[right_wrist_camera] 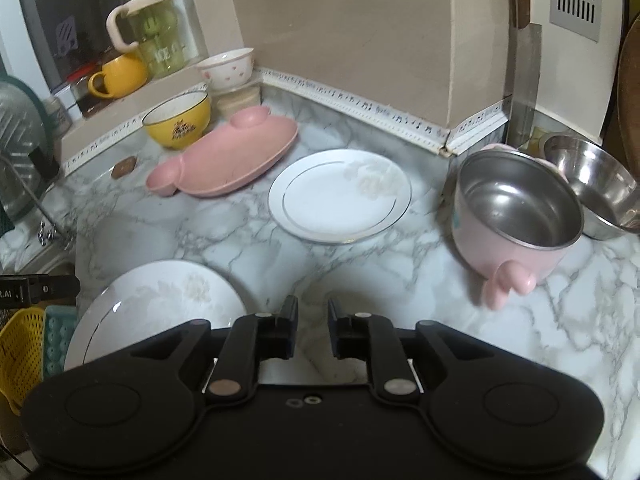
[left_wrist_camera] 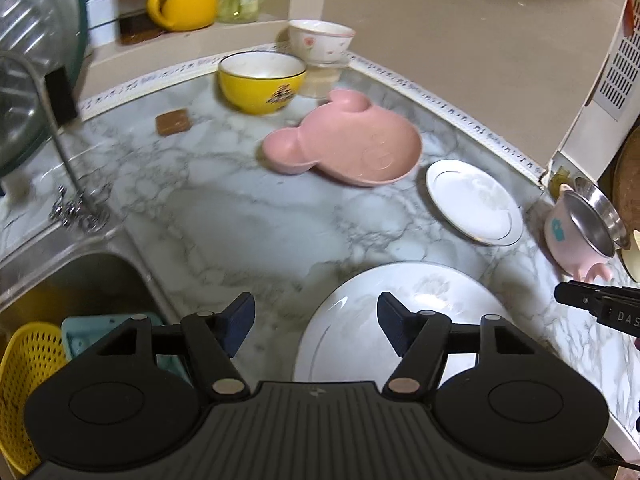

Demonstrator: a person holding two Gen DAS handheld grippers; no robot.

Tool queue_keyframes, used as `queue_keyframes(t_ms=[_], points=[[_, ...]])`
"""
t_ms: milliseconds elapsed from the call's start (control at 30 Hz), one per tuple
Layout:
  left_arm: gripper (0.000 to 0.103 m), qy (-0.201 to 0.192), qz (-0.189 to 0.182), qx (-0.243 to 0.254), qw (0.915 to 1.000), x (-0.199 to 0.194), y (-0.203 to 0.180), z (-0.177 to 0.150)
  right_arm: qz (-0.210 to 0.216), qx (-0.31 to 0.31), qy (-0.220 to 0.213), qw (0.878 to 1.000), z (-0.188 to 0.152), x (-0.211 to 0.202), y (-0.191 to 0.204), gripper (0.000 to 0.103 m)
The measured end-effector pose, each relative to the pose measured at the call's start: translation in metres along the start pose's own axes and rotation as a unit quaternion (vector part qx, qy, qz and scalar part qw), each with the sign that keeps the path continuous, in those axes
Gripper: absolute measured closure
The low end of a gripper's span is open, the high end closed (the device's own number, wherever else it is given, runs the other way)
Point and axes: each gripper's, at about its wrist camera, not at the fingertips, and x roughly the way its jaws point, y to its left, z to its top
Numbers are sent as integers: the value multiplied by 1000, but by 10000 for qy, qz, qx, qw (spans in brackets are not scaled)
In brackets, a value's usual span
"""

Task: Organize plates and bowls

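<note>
left tongs (left_wrist_camera: 316,320): released, nothing between the pads | right tongs (right_wrist_camera: 313,322): slightly parted, empty | large white plate (left_wrist_camera: 400,320): flat on marble worktop (left_wrist_camera: 224,216), just beyond and under left tongs, left of right tongs | advice: grip the rim squarely, lift level, stack on small white plate (right_wrist_camera: 340,194)
</note>
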Motion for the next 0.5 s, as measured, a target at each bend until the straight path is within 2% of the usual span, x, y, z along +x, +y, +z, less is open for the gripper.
queue_keyframes(t_ms=[33, 100, 167, 200, 300, 367, 500], points=[[36, -1, -24, 27, 10000, 1, -3, 3, -18, 11, -27, 10000, 2, 0, -1, 82], [36, 0, -69, 82, 9999, 5, -8, 8, -37, 30, -93, 9999, 5, 0, -2, 68], [36, 8, -115, 162, 9998, 9, -15, 13, -20, 48, -117, 9999, 9, 1, -5, 24], [36, 10, -134, 216, 9997, 12, -19, 16, -43, 55, -136, 9999, 11, 2, -6, 17], [36, 42, -171, 391, 9991, 23, -33, 25, -67, 37, -149, 9999, 17, 6, -10, 17], [36, 55, -224, 468, 9986, 30, -41, 32, -88, 17, -176, 9998, 25, 10, -14, 10], [33, 92, -317, 437, 9985, 47, -55, 53, -105, -94, -328, 9994, 47, 19, -22, 6]])
